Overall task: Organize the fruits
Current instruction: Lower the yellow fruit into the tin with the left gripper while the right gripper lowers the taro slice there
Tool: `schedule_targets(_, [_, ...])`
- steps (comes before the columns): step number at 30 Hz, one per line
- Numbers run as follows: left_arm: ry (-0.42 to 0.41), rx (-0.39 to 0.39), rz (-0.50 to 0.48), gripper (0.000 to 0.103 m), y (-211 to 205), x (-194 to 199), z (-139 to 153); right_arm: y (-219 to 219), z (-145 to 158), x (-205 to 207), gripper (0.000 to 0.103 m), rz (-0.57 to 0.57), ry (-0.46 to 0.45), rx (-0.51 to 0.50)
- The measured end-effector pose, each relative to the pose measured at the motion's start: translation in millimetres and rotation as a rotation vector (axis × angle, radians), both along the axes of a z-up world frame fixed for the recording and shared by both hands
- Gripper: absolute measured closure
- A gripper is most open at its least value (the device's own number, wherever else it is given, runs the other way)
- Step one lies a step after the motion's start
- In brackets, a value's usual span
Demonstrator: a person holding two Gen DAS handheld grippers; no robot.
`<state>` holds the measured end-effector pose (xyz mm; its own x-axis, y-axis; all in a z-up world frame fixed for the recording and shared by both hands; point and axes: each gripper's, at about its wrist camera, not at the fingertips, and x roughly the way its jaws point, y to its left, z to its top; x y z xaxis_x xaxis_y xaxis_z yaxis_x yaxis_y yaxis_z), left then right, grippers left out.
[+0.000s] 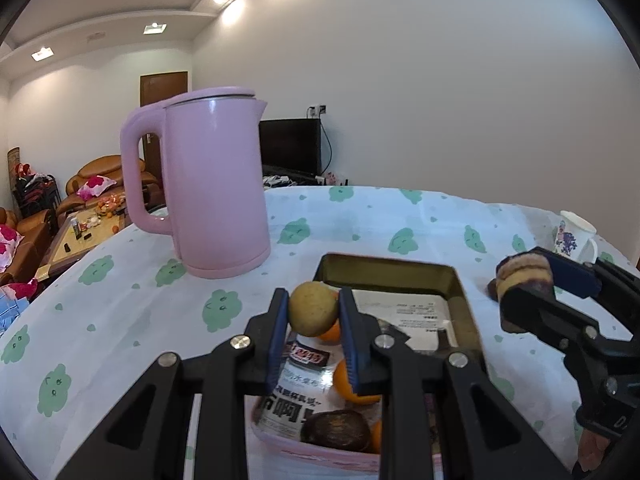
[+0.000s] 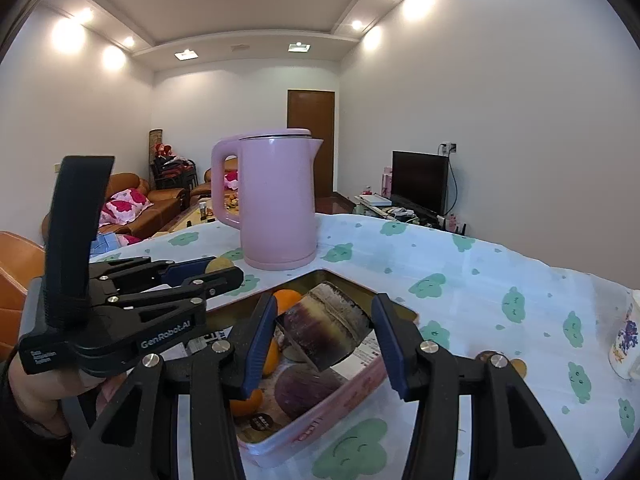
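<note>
My left gripper [image 1: 313,300] is shut on a round yellow-brown fruit [image 1: 313,314] and holds it above the near end of a pink tray [image 1: 320,456]. Inside the tray lie oranges [image 1: 354,386] and a dark purple fruit [image 1: 336,430] on printed paper. My right gripper [image 2: 325,312] is shut on a cut piece of purple sugarcane [image 2: 328,328] over the same tray [image 2: 344,398], above an orange [image 2: 286,300] and the dark purple fruit [image 2: 306,390]. The left gripper [image 2: 224,270] appears at the left of the right wrist view, and the right gripper [image 1: 532,284] at the right of the left wrist view.
A tall pink kettle [image 1: 216,188] [image 2: 276,200] stands on the cloud-patterned tablecloth just behind the tray. A flowered white mug [image 1: 572,236] [image 2: 626,336] sits near the table's right edge. Small brown pieces [image 2: 516,364] lie right of the tray. A hand [image 2: 36,392] grips the left tool.
</note>
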<state>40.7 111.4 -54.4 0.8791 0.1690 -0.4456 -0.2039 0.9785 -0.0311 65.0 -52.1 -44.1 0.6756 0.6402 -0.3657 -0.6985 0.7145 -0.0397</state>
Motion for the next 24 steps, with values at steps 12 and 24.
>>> schedule_targets(12, [0.044, -0.018, 0.013, 0.077, 13.5, 5.1, -9.2, 20.2, -8.1, 0.9, 0.052, 0.033, 0.02, -0.023])
schedule_targets(24, [0.063, -0.041, 0.011, 0.077, 22.5, 7.5, -13.2, 34.4, -13.7, 4.8, 0.052, 0.046, 0.033, -0.046])
